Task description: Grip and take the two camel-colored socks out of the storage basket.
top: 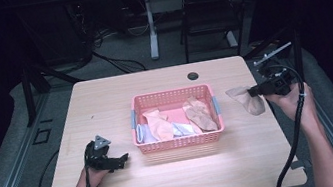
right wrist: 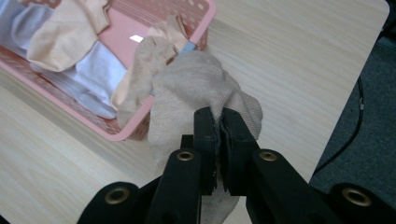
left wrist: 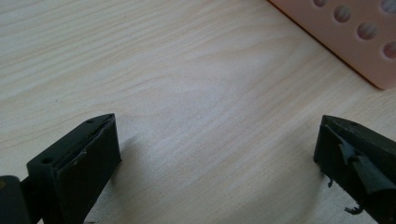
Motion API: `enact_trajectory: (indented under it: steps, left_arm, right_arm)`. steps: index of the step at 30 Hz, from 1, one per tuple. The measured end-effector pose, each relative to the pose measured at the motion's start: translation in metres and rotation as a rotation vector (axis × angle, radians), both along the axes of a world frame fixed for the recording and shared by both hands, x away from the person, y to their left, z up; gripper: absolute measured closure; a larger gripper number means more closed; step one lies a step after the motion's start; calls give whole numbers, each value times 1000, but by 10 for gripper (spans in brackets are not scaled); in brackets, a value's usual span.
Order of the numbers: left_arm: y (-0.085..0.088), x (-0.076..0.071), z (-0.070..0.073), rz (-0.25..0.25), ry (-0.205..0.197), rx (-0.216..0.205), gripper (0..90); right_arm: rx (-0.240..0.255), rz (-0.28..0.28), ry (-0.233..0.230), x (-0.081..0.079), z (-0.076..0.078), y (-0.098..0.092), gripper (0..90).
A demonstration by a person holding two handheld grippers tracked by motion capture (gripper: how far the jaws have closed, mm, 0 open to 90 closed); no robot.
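A: What is the right gripper (top: 254, 91) doing?

B: Its jaws are pressed together on a beige sock (right wrist: 196, 100), pinching a fold of the fabric. The sock hangs over the tabletop (top: 178, 182) near its right edge, just beside the pink basket (top: 180, 143).

A: Which way does the basket lie from it?

B: Toward the table's middle, to the gripper's left in the high view. The sock's long axis trails down and away from the jaws toward the basket's right end wall. Other socks (top: 199, 113) already lie inside.

A: And the left gripper (top: 122, 160)?

B: Spread wide with nothing between its jaws, low over the tabletop by the basket's front left corner. I'd judge the right hand nearer to the drop, since it carries the sock.
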State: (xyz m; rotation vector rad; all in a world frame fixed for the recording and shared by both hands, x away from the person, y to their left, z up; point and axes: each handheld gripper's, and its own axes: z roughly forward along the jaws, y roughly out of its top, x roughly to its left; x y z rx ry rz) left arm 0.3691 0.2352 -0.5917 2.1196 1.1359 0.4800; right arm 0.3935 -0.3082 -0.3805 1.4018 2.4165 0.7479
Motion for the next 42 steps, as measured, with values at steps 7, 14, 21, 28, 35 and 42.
enact_trajectory:
  steps: [7, 14, 21, 28, 35, 42]
  left_arm:
    - [0, 0, 0, 2, 1, -2, 2]
    - [0, 0, 0, 4, 2, -4, 2]
    - [0, 0, 0, 4, 1, -4, 2]
    - [0, 0, 0, 4, 1, -4, 2]
    - [0, 0, 0, 4, 2, -4, 2]
    - [0, 0, 0, 3, 2, -2, 2]
  right_arm:
    - [-28, -45, 39, 9, -20, -7, 860]
    - [-71, -61, 96, 20, -48, -11, 861]
    - [-89, -72, 159, 30, -76, -14, 861]
    - [-121, -84, 229, 38, -103, -14, 860]
    - [-131, -81, 312, 43, -123, -15, 817]
    - [-79, -110, 245, 40, -106, -18, 311]
